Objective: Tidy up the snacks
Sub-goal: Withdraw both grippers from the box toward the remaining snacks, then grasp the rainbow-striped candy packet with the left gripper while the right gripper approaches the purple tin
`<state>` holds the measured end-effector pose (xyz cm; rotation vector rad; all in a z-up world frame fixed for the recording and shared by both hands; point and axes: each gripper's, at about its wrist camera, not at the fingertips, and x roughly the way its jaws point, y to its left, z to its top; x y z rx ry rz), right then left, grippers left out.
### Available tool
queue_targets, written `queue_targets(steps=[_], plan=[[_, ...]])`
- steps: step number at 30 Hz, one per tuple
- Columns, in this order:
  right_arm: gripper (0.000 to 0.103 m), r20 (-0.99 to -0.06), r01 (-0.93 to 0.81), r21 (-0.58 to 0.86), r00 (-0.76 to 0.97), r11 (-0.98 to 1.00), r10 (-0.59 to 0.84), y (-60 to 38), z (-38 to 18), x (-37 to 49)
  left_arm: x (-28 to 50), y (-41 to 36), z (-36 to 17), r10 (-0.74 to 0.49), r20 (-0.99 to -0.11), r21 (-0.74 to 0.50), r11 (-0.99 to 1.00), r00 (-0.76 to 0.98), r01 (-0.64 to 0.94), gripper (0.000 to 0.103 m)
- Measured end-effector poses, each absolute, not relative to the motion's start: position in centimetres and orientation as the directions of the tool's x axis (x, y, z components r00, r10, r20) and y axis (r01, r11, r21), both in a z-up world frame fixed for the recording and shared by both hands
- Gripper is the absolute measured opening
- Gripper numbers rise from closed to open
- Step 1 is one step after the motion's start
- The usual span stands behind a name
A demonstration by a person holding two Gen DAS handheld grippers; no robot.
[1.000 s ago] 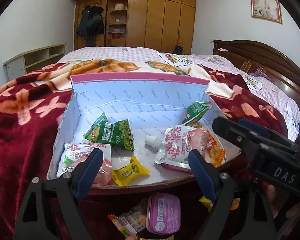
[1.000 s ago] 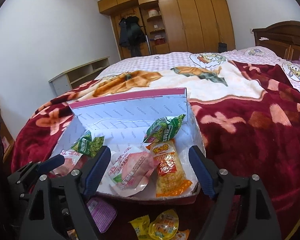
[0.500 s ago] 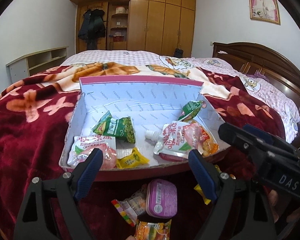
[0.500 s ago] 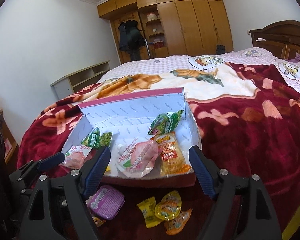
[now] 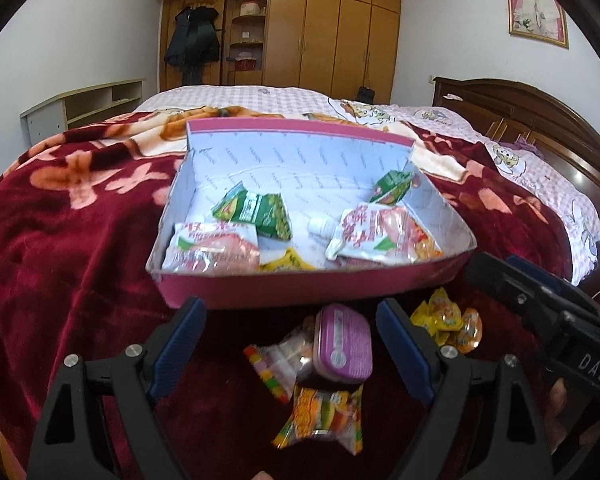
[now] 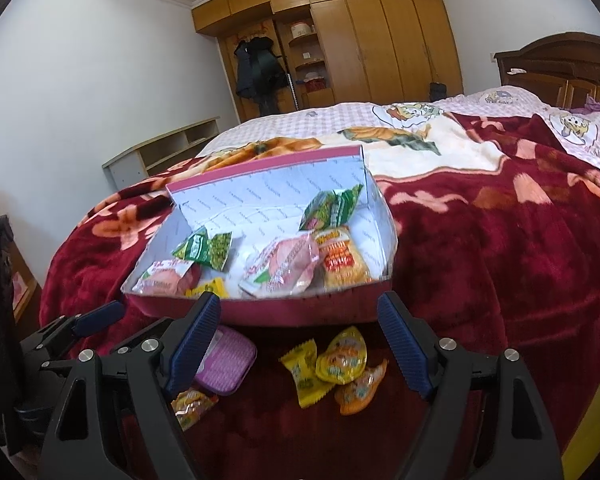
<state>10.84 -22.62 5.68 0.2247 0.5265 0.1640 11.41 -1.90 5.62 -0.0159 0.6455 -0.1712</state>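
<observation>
A pink cardboard box (image 5: 300,286) (image 6: 300,312) with a white lining sits on the bed, holding several snack packets: green pea bags (image 5: 256,214), pink pouches (image 5: 212,254) and an orange packet (image 6: 340,262). In front of it, on the blanket, lie a purple tin (image 5: 342,344) (image 6: 224,362), a clear candy bag (image 5: 276,364), a colourful packet (image 5: 324,416) and small yellow and orange packets (image 6: 336,368) (image 5: 446,318). My left gripper (image 5: 290,332) hovers open over the tin and candy bag. Over the yellow packets my right gripper (image 6: 300,324) is open too, holding nothing.
A dark red flowered blanket (image 6: 500,264) covers the bed. The wooden headboard (image 5: 540,120) is at the right, a wardrobe (image 5: 320,40) stands at the far wall, and a low shelf unit (image 5: 88,106) is at the left.
Both grippers have drawn back from the box toward the near edge of the bed, so the loose snacks in front of the box came into view. Both stayed open.
</observation>
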Motion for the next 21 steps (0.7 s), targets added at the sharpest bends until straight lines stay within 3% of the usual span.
queue_targets(steps=[21], plan=[[0.082, -0.516, -0.061, 0.255, 0.835, 0.965, 0.189, -23.6, 2.5, 7.5, 8.5, -2.6, 1.1, -0.168, -0.687, -0.038, 0.98, 0.707, 0.197, 0.09]])
